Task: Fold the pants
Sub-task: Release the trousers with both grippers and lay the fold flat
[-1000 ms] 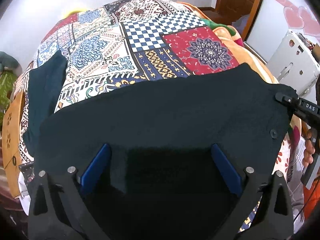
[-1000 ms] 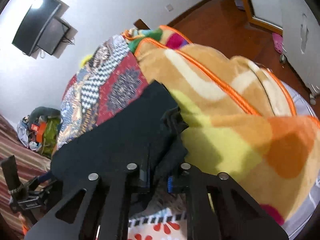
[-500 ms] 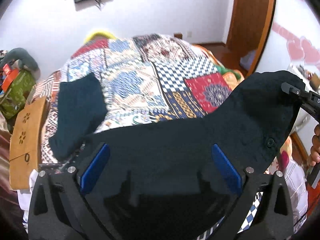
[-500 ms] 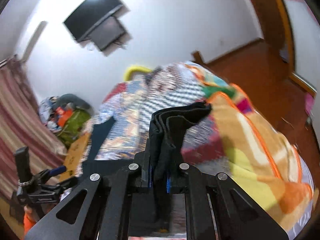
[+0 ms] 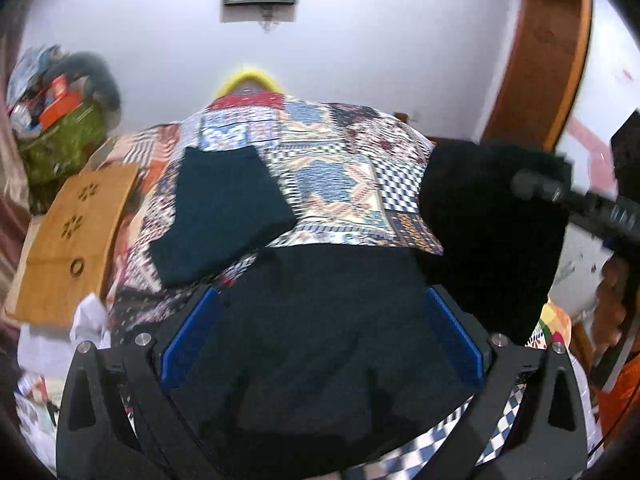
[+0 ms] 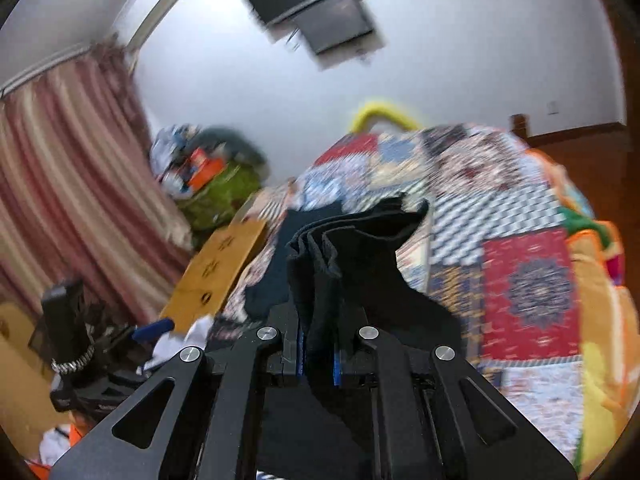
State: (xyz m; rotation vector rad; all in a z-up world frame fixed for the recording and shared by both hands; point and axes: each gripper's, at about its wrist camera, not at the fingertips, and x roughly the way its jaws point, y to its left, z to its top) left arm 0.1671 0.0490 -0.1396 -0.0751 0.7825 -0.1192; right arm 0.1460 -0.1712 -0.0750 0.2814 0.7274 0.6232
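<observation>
Fingers (image 6: 294,344) tight on black pants (image 6: 320,280), only in right-wrist view.

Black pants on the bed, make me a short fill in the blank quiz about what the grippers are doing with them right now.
1. The right gripper is shut on a bunched edge of the black ____.
2. The left gripper's blue pads stand wide ____, black cloth spanning between them.
3. A folded dark teal garment lies on the patchwork ____.

Missing words: pants; apart; bedspread
</observation>
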